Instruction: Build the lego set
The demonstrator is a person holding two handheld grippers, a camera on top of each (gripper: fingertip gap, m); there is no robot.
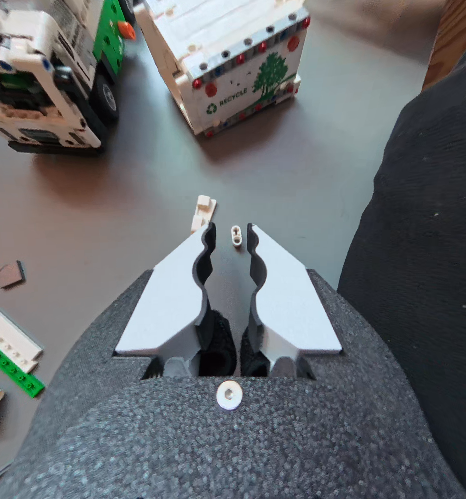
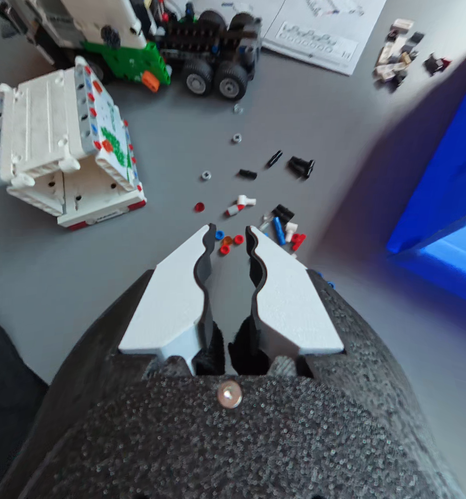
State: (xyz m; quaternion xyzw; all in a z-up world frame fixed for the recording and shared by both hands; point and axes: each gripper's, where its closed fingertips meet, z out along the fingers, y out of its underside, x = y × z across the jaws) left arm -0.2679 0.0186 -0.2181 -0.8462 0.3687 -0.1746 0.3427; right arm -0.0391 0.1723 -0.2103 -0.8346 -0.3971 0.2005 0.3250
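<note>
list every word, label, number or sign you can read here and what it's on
White brick-built box: one short green printed word on its side panel, beside a green symbol and tree picture; I don't quote writing.
White paper sheet: printed diagrams and marks, too blurred to read.
I can make out no other writing.

Left gripper [image 1: 231, 226], right gripper [image 2: 228, 228]: matching pair. Body of speckled dark grey plastic, rounded; one pale round screw [image 1: 229, 395] centred on top. Two light grey wedge-shaped fingers [image 1: 172, 294], each lined with a black wavy pad [image 2: 256, 259].
</note>
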